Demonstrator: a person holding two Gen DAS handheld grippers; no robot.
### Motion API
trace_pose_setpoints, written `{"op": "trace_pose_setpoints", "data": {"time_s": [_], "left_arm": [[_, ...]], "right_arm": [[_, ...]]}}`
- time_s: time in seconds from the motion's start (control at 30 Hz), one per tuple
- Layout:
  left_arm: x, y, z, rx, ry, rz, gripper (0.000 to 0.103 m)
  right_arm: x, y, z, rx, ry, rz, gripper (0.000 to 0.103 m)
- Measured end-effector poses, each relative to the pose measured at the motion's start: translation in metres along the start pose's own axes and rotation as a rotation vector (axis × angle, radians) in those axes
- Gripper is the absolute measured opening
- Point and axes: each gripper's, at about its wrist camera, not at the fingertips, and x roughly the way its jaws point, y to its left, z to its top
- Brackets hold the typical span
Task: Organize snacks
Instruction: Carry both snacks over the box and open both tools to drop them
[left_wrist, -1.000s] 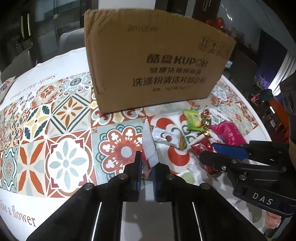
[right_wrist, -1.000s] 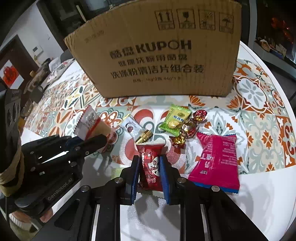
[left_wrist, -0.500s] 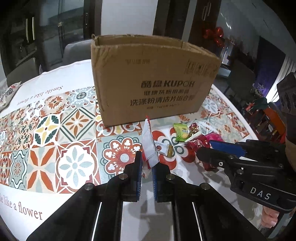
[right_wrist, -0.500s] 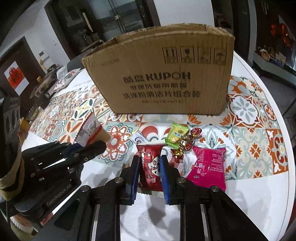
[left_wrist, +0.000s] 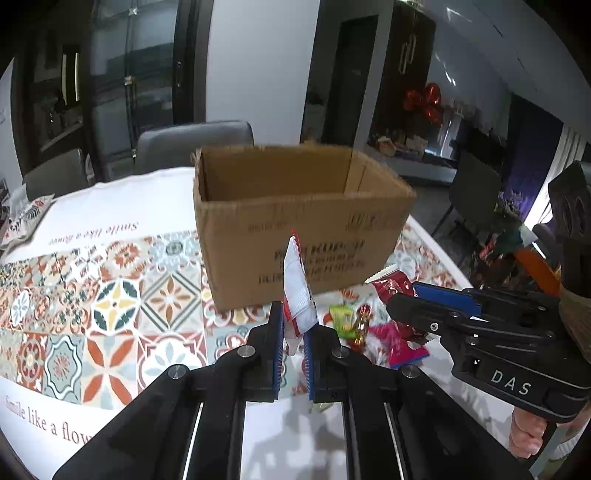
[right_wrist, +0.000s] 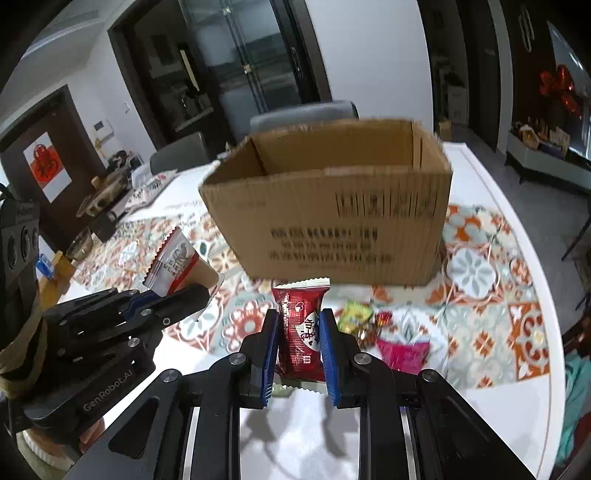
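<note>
Left wrist view is showing the left gripper (left_wrist: 293, 334) pinching a white sachet (left_wrist: 297, 291) upright, while the right gripper (right_wrist: 298, 341) is clamping a red packet (right_wrist: 301, 332); both are hanging above the table (right_wrist: 491, 398), facing the open cardboard box (right_wrist: 332, 206), probably for dropping in. 3 or so snacks (right_wrist: 373, 332) are lying beside it.

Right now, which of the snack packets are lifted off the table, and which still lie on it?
Two are lifted: the white-and-red packet in the left gripper and the dark red packet in the right gripper. The green packet and pink packet lie on the table.
</note>
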Motion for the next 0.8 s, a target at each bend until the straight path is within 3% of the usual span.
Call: {"op": "trace_pose_setpoints", "data": {"time_s": [0.47, 0.8], "left_arm": [[-0.026, -0.006, 0.057, 0.029, -0.129, 0.005, 0.011], [-0.015, -0.005, 0.092, 0.044, -0.152, 0.02, 0.011]], "right_arm": [[-0.039, 0.007, 0.054, -0.03, -0.143, 0.004, 0.023], [-0.042, -0.001, 0.092, -0.041, -0.186, -0.008, 0.023]]}}
